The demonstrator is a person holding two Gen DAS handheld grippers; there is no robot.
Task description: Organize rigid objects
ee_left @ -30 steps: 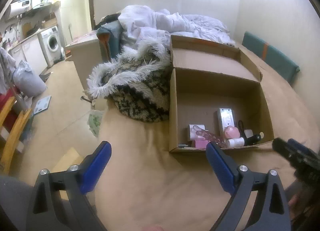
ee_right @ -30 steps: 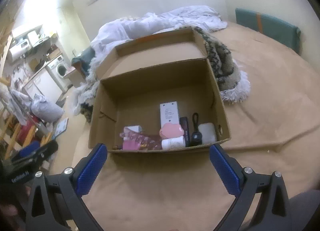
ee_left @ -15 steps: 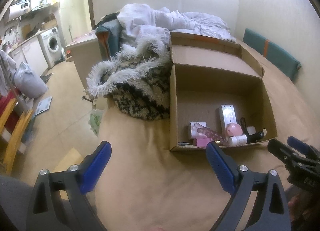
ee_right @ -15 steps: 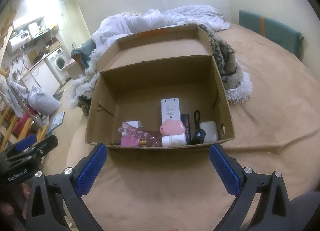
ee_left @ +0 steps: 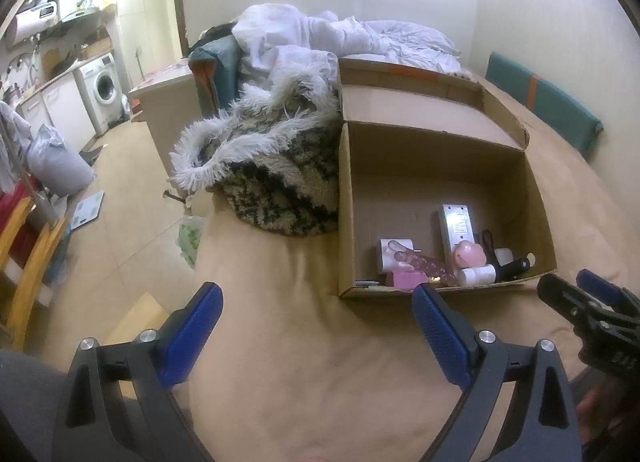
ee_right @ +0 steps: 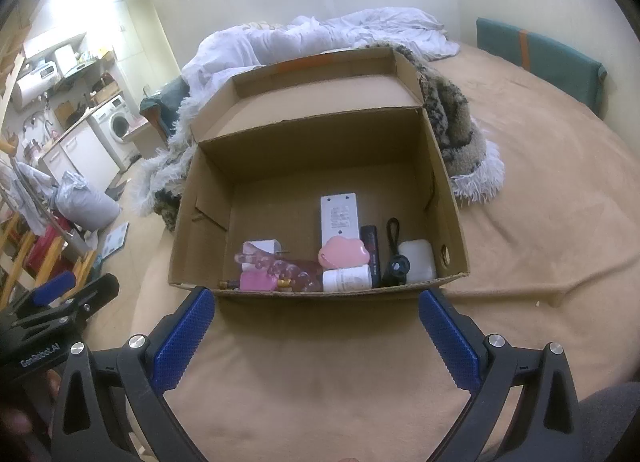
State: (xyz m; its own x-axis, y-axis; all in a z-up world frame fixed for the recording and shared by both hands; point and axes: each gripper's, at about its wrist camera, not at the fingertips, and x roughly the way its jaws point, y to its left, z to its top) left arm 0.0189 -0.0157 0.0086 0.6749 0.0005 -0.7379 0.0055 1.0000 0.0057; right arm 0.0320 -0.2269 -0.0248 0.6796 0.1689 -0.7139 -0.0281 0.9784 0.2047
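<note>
An open cardboard box (ee_right: 448, 221) is seen resting on the tan-covered bed (ee_right: 540, 229), with small rigid items grouped along its near wall, among them a white remote (ee_right: 339, 217) and a pink case (ee_right: 343, 254). The right gripper (ee_right: 316, 324) is held empty before the box, fingers wide apart. The left gripper (ee_left: 318, 320) is likewise spread and empty, over the bed to the box's left.

"GenRobot.AI" stands in white on the left gripper (ee_right: 60, 294); other print is illegible.
</note>
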